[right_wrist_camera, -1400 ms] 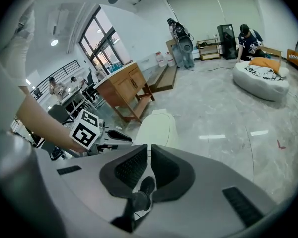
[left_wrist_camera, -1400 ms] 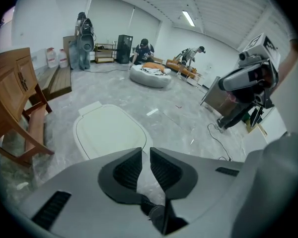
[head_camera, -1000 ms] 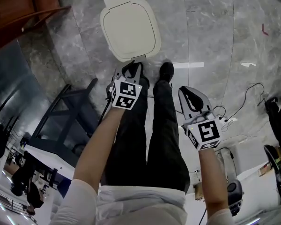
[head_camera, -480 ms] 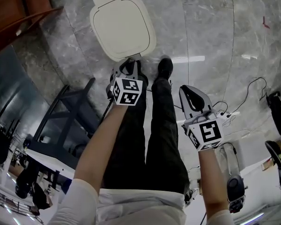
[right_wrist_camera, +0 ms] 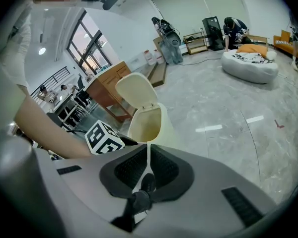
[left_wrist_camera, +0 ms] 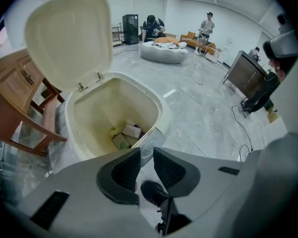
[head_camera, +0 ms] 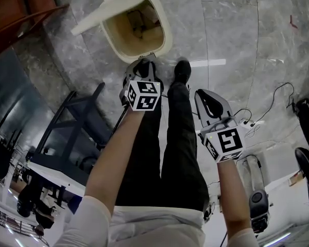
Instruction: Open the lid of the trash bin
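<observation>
The left gripper [left_wrist_camera: 146, 155] has its jaws drawn almost together, with only a narrow gap and nothing gripped between them, and its tips sit just at the grey push button [left_wrist_camera: 151, 144] on the front edge of the trash bin [left_wrist_camera: 159, 108]. I judge that the jaws are kept narrow so that the two tips work as one blunt finger for pressing, not for grasping. In the head view the left gripper [head_camera: 145, 68] is held low at the near side of the bin [head_camera: 167, 37], straight in front of the person's shoe [head_camera: 183, 75], which puts the arm in line with the button. The lid [left_wrist_camera: 69, 38] stands raised on its hinges at the far side, tilted back and away from the opening, so the inside is open to view and some rubbish [left_wrist_camera: 126, 135] lies on the bottom. By this the task looks practically done. The right gripper [right_wrist_camera: 148, 152] also has its jaws closed to a thin slit and carries nothing; in the head view it [head_camera: 208, 98] hangs back beside the right leg, well apart from the bin, probably because one gripper is enough for a push button. The bin stands on the marble floor [head_camera: 232, 30], near a wooden piece of furniture [left_wrist_camera: 15, 98].
</observation>
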`<state>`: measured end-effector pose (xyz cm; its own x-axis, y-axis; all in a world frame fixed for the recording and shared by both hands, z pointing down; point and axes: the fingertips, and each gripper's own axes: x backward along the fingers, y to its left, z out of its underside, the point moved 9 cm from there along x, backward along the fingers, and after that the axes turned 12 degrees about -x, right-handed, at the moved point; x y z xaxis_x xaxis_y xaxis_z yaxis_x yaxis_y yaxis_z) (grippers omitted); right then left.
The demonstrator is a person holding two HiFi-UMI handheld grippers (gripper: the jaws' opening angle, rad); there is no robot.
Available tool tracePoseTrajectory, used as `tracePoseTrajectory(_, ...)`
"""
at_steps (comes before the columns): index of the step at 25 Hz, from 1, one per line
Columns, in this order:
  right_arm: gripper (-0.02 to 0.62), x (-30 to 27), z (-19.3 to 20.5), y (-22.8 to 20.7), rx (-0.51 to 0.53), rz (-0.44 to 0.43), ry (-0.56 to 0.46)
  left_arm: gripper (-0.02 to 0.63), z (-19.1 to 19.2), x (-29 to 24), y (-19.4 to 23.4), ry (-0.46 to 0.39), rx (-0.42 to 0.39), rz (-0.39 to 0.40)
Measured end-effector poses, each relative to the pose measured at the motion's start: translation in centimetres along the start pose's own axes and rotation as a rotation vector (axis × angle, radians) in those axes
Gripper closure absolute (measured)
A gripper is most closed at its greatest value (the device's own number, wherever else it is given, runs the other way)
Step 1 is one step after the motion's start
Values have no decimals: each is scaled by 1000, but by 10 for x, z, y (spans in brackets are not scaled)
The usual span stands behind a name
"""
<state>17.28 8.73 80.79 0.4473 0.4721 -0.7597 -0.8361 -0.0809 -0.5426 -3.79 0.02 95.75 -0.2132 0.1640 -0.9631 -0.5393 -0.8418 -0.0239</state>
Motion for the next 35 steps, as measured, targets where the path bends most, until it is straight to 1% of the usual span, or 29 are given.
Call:
tracePoseTrajectory(4,560,3,0,5,27,3,2,518,0,2,9,-12,23,66)
tracePoseTrajectory(7,560,8,-5,11,43,13,3,518,-4,11,14,-24,16,71)
tracePoseTrajectory(13,560,21,-20,30,83,29,-11,520,-14,48,21,-87,26,73)
tracePoseTrajectory(17,560,32,-35,53,113,34,-29,538,-21,84,29,-138,39,78)
tracePoseTrajectory(23,561,55,-61,93,158,33,-60,561,-33,153,48,-222,44,78)
tracePoseTrajectory(32,561,98,-98,134,178,72,-101,580,-43,257,83,-350,67,29)
tracePoseTrajectory(35,561,112,-106,148,192,70,-111,583,-40,286,89,-389,76,37)
